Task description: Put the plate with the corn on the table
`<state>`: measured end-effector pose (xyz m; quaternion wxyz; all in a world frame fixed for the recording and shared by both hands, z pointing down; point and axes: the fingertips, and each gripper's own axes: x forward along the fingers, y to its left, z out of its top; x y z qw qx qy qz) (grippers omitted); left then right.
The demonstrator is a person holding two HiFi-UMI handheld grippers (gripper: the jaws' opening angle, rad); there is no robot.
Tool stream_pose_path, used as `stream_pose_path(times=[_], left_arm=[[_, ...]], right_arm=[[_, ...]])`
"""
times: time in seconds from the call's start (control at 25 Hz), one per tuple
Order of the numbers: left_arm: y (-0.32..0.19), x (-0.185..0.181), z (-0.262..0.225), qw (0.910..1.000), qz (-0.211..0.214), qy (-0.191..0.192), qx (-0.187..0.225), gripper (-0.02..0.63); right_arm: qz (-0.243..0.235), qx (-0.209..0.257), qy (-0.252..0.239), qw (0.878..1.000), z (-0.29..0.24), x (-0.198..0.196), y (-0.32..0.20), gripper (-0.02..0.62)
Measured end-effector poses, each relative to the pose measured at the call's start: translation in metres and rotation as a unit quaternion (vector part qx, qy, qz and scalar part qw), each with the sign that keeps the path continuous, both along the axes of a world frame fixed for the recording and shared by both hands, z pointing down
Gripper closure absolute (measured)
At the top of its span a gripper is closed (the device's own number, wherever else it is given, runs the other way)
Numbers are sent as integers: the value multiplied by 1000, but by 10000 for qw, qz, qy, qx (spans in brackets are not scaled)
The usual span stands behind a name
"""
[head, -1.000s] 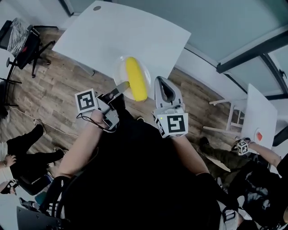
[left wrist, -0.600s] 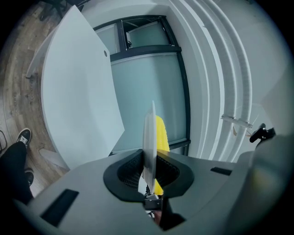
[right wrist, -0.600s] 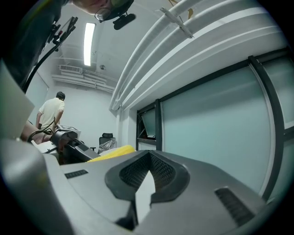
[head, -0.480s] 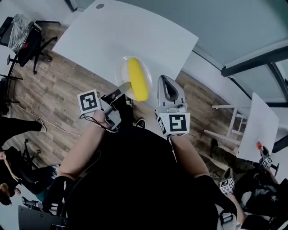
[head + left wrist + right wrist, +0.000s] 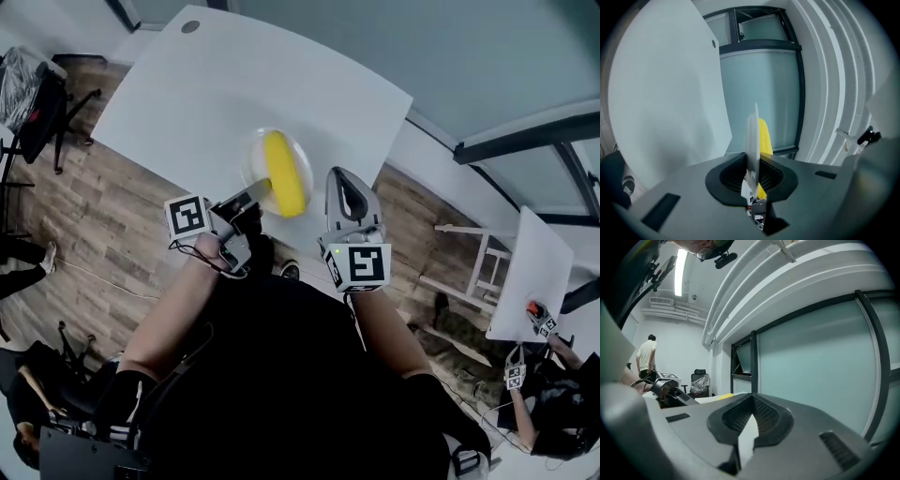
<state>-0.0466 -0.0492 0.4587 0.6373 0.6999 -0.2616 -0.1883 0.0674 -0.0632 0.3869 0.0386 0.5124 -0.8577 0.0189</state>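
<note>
A clear plate (image 5: 253,157) carrying a yellow corn cob (image 5: 283,173) is over the near part of the white table (image 5: 234,84). My left gripper (image 5: 255,195) is shut on the plate's near rim. In the left gripper view the plate (image 5: 752,136) stands edge-on between the jaws of the left gripper (image 5: 752,157), with the corn (image 5: 764,138) just right of it and the table (image 5: 661,93) to the left. Whether the plate rests on the table I cannot tell. My right gripper (image 5: 342,178) is shut and empty, right of the plate; its jaws (image 5: 751,401) hold nothing.
Wood floor lies below the table's near edge. An office chair (image 5: 28,103) stands at the far left. A second white table (image 5: 530,272) is at the right, with a person beside it. A glass wall runs behind the table.
The plate, held by my left gripper, has moved from the table's near edge to further over the tabletop. The right gripper has come forward alongside it.
</note>
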Motion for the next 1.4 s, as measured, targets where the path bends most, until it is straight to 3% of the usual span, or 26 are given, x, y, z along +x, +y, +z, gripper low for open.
stream_pose_path(times=[0.68,0.96,1.24,1.4], left_arm=[[-166,-47,73,9940,1018,-394,45,563],[-200,-43,126,9909,1166,-292,-606,563],[-215,-45,160,9804,1409,-980,-971,563],[-214,-45,165,9779,1435,-1098,-1051,563]], right_arm=[[463,-132,383,9981,19,-69,-123,594],[603,-462,424,9962,35,-68,-141,594],[607,-649,329,9955,47,-66,-167,594],[591,-740,275,9951,55,-61,-175,594]])
